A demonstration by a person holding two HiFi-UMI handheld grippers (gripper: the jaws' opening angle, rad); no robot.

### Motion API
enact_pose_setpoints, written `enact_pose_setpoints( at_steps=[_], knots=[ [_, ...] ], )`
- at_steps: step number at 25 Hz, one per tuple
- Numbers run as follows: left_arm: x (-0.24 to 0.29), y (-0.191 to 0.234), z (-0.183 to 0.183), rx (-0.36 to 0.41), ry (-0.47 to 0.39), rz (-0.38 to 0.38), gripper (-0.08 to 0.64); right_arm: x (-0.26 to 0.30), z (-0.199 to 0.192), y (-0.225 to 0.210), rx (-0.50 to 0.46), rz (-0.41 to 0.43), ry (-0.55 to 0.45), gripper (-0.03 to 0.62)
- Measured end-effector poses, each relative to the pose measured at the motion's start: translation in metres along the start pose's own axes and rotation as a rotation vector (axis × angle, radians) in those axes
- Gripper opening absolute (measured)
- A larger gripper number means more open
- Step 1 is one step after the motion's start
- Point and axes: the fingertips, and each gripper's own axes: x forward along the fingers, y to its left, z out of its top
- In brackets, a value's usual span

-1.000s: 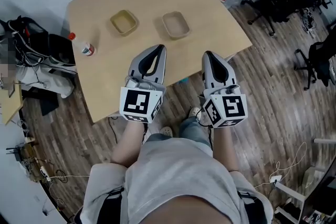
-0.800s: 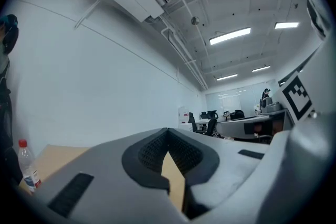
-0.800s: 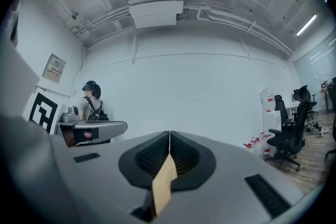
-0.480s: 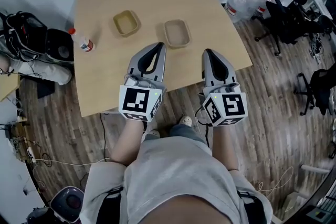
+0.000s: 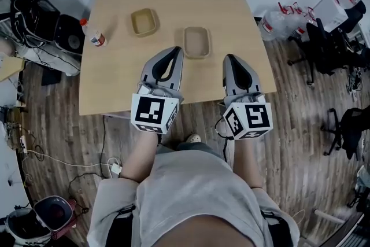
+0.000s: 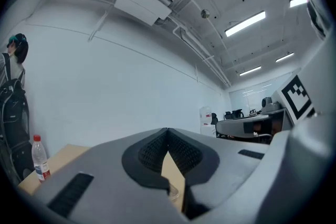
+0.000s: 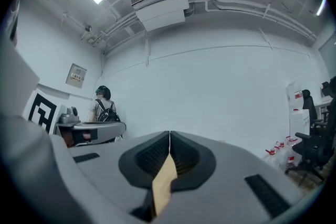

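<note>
Both grippers are held side by side above the near edge of a light wooden table (image 5: 121, 78). My left gripper (image 5: 174, 51) is shut and holds nothing; its tip points between a tan square tray (image 5: 143, 22) and a second tan tray (image 5: 196, 42). My right gripper (image 5: 230, 58) is shut and empty too, just right of the second tray. In the left gripper view the jaws (image 6: 168, 129) meet over the tabletop. The right gripper view shows the pads (image 7: 169, 134) pressed together, with only a sliver of table showing below them.
A clear water bottle (image 5: 92, 33) with a red cap stands at the table's left edge, also in the left gripper view (image 6: 39, 157). Bags and cables (image 5: 40, 20) lie to the left, office chairs (image 5: 332, 43) to the right. A person with a backpack (image 7: 103, 105) stands by the wall.
The view has swung round the table, which now lies squarely ahead. Both grippers keep the same pose and stay shut. The bottle has come further into the left gripper view.
</note>
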Motion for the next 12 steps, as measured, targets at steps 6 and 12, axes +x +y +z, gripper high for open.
enact_pose_setpoints(
  at_steps=[6,12],
  knots=[
    [0.005,-0.003,-0.004,0.000,0.003,0.074,0.015,0.008,-0.004,-0.011,0.003,0.071,0.003,0.012],
    [0.003,-0.005,-0.007,-0.001,0.011,0.122,0.015,0.011,-0.008,-0.014,0.013,0.118,0.007,0.011]
  ],
)
